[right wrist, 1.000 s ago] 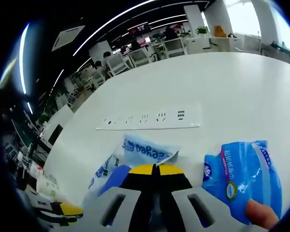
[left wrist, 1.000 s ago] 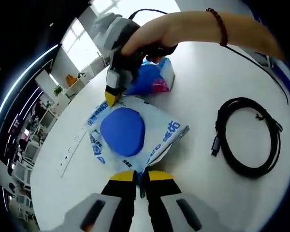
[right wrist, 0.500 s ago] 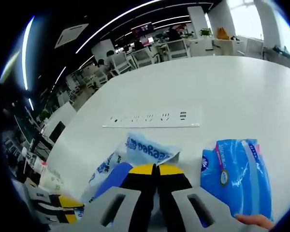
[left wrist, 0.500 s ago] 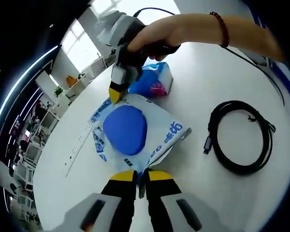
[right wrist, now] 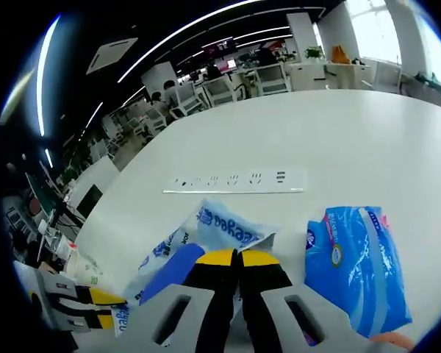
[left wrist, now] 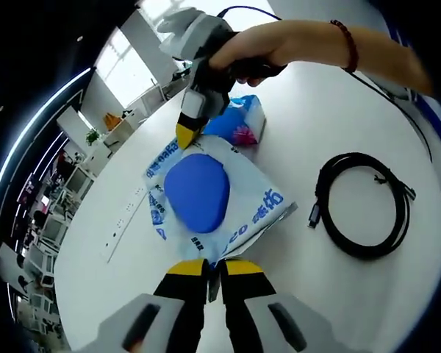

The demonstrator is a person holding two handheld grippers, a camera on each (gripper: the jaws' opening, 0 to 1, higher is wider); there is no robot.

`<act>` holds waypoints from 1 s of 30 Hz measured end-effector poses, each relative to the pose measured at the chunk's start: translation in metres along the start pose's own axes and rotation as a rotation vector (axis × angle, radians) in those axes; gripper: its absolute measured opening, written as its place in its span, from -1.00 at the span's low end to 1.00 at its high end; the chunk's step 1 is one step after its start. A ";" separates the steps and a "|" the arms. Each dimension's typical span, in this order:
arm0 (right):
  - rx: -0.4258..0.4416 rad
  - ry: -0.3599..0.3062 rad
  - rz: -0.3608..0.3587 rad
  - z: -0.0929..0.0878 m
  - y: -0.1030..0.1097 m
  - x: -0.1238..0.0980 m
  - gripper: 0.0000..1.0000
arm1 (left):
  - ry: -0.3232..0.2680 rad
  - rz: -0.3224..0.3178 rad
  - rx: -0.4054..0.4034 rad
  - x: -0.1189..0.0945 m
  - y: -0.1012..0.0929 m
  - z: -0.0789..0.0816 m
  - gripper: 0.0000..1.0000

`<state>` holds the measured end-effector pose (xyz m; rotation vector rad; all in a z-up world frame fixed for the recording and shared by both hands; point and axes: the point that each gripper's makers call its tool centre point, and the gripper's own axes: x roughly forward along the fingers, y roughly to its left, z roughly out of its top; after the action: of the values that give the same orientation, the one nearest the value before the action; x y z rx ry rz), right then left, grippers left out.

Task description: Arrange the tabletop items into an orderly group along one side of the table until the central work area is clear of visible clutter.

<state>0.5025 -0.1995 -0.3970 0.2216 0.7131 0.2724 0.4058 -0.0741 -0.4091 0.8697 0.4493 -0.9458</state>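
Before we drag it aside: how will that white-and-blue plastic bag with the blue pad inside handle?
The white-and-blue plastic bag probably flops: its film edges look crinkled. Both grippers, left and right, pinch opposite edges, so it may sag between them. Likely light; the blue pad looks thin.

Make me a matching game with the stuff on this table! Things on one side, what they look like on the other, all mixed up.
Things:
1. cable
2. wipes pack
3. tissue pack
4. power strip

Descriptions:
A. long, flat and white, with a row of sockets
B. black and coiled in a loop
C. pinched at opposite edges by both grippers
D. blue packet lying beside the right gripper

Pairs: 1-B, 2-C, 3-D, 4-A
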 end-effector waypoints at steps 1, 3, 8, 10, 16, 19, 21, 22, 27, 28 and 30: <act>-0.003 -0.003 0.000 0.000 0.000 -0.001 -1.00 | 0.004 0.005 0.000 -0.001 0.001 0.000 -0.90; -0.007 -0.012 -0.004 0.000 0.000 -0.006 -1.00 | 0.016 0.016 0.002 -0.004 0.002 0.000 -0.95; 0.015 -0.013 -0.004 0.000 -0.006 -0.011 -1.00 | 0.010 0.018 -0.003 -0.008 0.001 0.003 -0.97; 0.042 -0.010 0.002 -0.001 -0.007 -0.013 -1.00 | 0.012 0.022 0.001 -0.008 0.001 0.003 -0.97; 0.024 -0.001 0.003 -0.003 -0.004 -0.016 -1.00 | 0.024 0.033 0.019 -0.012 0.000 0.003 -0.98; 0.010 -0.007 0.003 -0.001 0.000 -0.019 -1.00 | 0.028 0.041 0.026 -0.015 0.002 0.002 -0.98; 0.001 -0.012 0.002 -0.002 0.002 -0.021 -1.00 | 0.033 0.045 0.029 -0.018 0.003 0.001 -0.98; -0.002 -0.013 0.002 -0.003 0.002 -0.022 -1.00 | 0.036 0.047 0.030 -0.019 0.003 0.001 -0.98; -0.014 -0.021 0.000 -0.010 0.006 -0.029 -1.00 | 0.054 0.050 0.040 -0.025 0.001 0.000 -0.98; -0.015 -0.022 -0.001 -0.012 0.006 -0.030 -1.00 | 0.056 0.052 0.040 -0.026 0.001 0.001 -0.98; -0.007 -0.032 0.004 -0.015 0.006 -0.034 -1.00 | 0.068 0.061 0.038 -0.028 0.001 0.001 -0.98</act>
<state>0.4666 -0.2031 -0.3854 0.2204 0.6804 0.2742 0.3918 -0.0598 -0.3892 0.9475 0.4618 -0.8730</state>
